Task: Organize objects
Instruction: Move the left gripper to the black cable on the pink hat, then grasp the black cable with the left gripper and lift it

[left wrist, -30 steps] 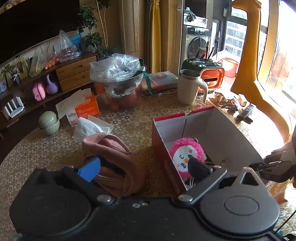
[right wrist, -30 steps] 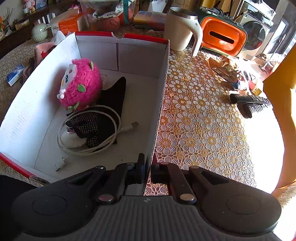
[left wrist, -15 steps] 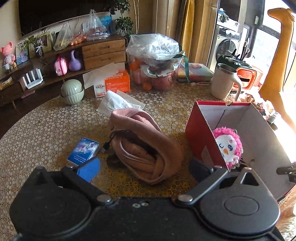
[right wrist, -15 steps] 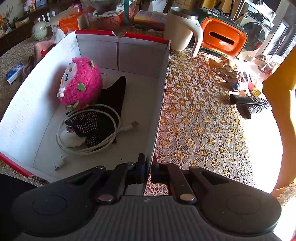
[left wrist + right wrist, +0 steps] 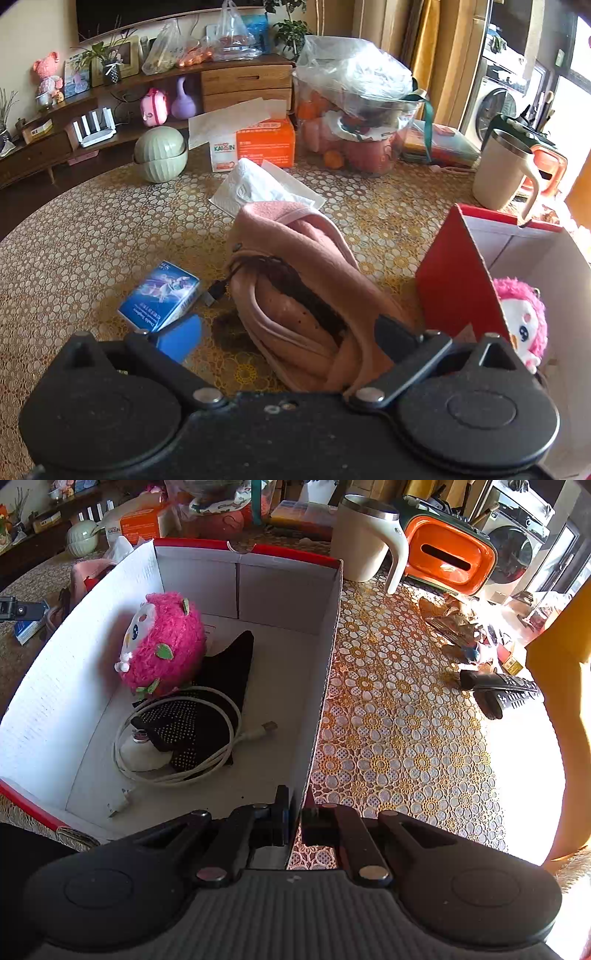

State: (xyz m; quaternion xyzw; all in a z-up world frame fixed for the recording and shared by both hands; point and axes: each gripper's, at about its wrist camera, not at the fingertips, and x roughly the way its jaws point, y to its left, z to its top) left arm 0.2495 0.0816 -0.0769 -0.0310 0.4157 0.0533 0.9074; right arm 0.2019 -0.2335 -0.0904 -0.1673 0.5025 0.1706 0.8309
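Right gripper (image 5: 294,821) is clamped tight on the box (image 5: 325,672) wall, plush (image 5: 162,646) and cable (image 5: 177,771) lying inside. Left gripper (image 5: 284,334) gapes wide over the pink pouch (image 5: 295,295), blue pack (image 5: 160,299) just left of it on the table (image 5: 74,240).

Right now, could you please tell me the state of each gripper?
Left gripper: open, its fingers either side of the pink pouch, not pressing it.
Right gripper: shut on the box wall.
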